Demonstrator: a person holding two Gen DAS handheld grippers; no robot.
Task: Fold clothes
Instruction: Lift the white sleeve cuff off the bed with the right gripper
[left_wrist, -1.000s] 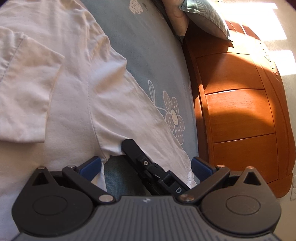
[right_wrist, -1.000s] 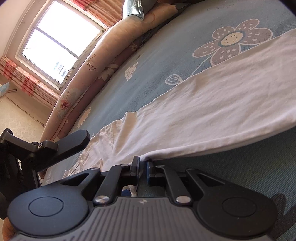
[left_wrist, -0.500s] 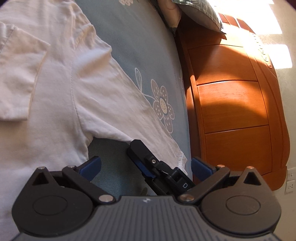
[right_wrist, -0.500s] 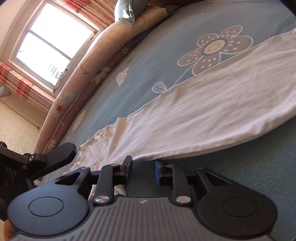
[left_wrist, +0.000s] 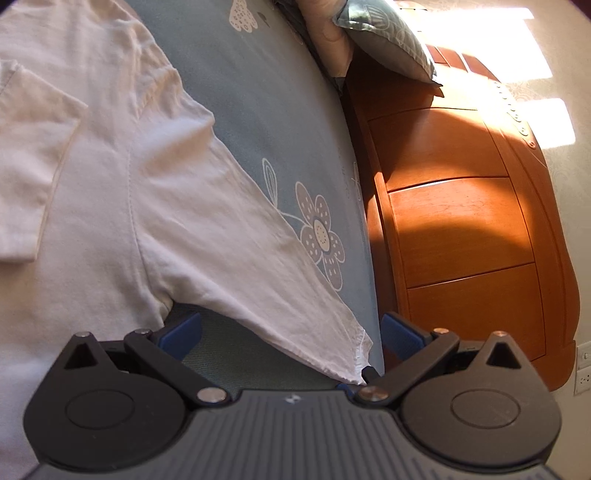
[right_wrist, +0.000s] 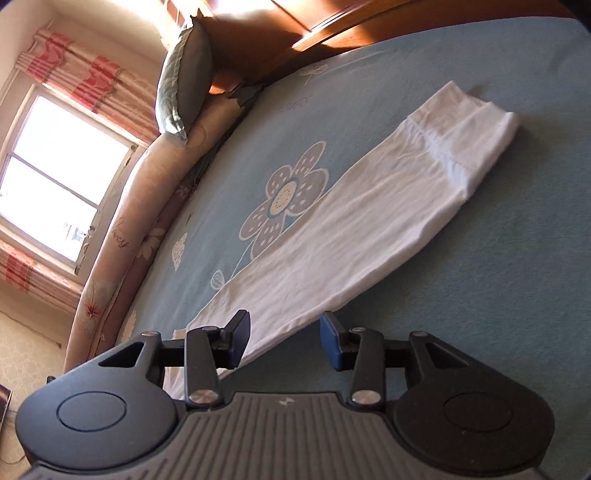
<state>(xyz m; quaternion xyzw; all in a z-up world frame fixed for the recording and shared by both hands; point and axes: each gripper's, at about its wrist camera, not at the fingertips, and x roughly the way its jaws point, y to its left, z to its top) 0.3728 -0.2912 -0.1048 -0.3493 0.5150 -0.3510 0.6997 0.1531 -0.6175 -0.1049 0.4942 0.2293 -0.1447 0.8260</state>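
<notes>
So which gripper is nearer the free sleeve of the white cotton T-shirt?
Left. The left gripper is open right at the white cotton T-shirt's sleeve; the right gripper, open, sits by the shirt's long edge.

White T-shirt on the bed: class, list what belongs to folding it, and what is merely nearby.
Belongs:
white cotton T-shirt
left gripper, open
right gripper, open

Merely nearby:
blue flowered bedsheet
grey patterned pillow
orange wooden headboard
striped pink curtains

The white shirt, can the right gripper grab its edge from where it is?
Probably yes. The right gripper is open, and the white shirt has its near edge lying flat on the bed right between the fingers, nothing blocking.
</notes>
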